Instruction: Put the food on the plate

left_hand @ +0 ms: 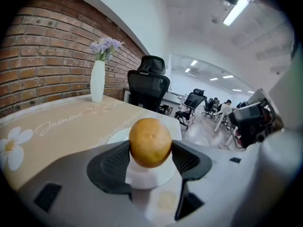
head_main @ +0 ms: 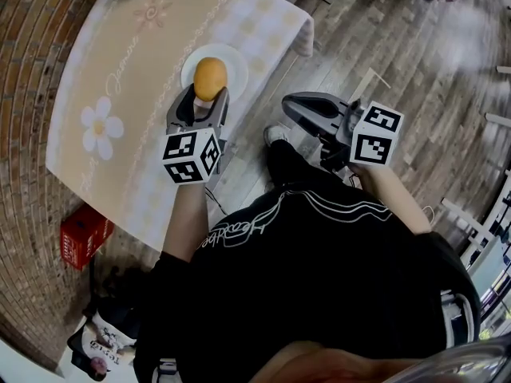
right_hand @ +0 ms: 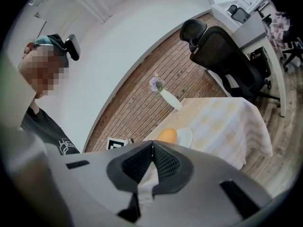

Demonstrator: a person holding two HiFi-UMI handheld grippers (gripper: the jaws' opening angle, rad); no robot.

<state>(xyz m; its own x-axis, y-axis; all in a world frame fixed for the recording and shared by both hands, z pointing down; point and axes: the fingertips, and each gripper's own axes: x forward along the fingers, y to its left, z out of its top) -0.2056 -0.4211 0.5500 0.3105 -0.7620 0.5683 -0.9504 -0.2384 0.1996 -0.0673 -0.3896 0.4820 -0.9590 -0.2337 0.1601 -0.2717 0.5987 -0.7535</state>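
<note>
STATUS: left gripper clamps orange over plate; release outstanding | right gripper jaws together, empty, well aside

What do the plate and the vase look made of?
Plate: white, smooth and faintly glossy with a thin rim, likely glazed ceramic, possibly plastic. Vase: white, opaque, with a soft matte sheen, probably ceramic; plastic can't be ruled out.

Head view: from above the person, facing steeply down on the surface and floor. Left gripper view: low and close, facing along the surface toward the vase. Right gripper view: farther back, off the surface's side, facing it. All share plate and food.
</note>
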